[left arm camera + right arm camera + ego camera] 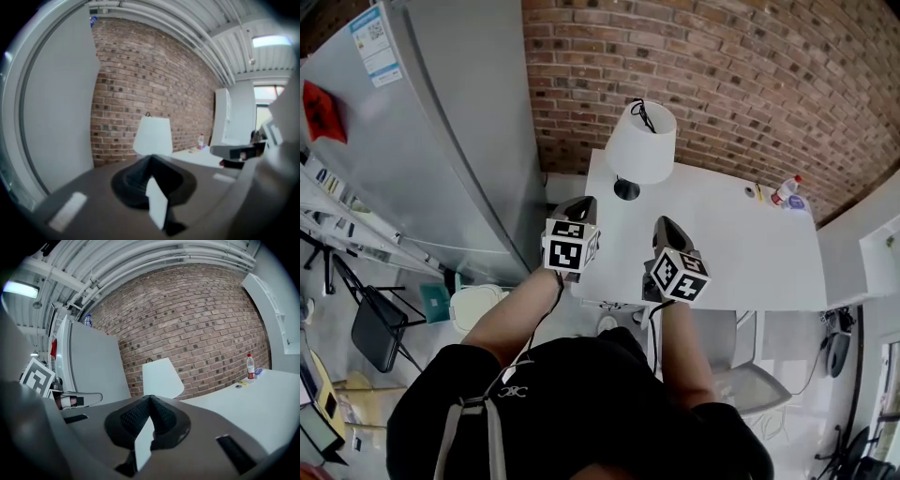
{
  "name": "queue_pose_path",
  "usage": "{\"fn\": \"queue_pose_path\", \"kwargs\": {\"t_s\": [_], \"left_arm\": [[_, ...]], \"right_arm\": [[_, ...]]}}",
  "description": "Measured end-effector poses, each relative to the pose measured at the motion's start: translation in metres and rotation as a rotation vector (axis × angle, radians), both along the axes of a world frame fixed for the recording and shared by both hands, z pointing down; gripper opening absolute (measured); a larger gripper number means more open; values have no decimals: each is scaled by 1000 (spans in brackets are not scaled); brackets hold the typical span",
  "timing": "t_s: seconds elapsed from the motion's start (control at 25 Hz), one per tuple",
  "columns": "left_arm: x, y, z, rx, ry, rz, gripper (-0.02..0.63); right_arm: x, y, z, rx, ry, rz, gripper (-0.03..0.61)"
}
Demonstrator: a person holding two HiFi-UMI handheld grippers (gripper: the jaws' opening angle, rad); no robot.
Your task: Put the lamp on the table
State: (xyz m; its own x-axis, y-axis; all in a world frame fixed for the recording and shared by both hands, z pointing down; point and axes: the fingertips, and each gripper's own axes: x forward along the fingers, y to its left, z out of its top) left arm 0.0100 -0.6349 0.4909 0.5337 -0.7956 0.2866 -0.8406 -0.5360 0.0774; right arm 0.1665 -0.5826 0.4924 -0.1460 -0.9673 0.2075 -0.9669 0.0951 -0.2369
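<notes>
Brick wall (722,75) behind table (741,253), fridge (441,141) close at left edge; bare top to right as far as bottle (785,190). On back-left corner, lamp (639,141) upright w/ white shade, black base. Left gripper (583,202) & right gripper (667,224) side by side short of lamp, pointing at it, jaws together, nothing held.

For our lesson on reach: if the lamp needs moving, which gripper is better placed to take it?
Left, narrowly: the left gripper sits nearer the lamp at the table's far-left corner than the right gripper; both are shut, empty.
</notes>
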Motion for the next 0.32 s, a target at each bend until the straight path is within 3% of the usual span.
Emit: {"fn": "queue_pose_path", "kwargs": {"t_s": [0.32], "left_arm": [[-13,14,3,-31,13,15,-5]], "right_arm": [[-21,16,5,-6,-25,-16,-2]]}}
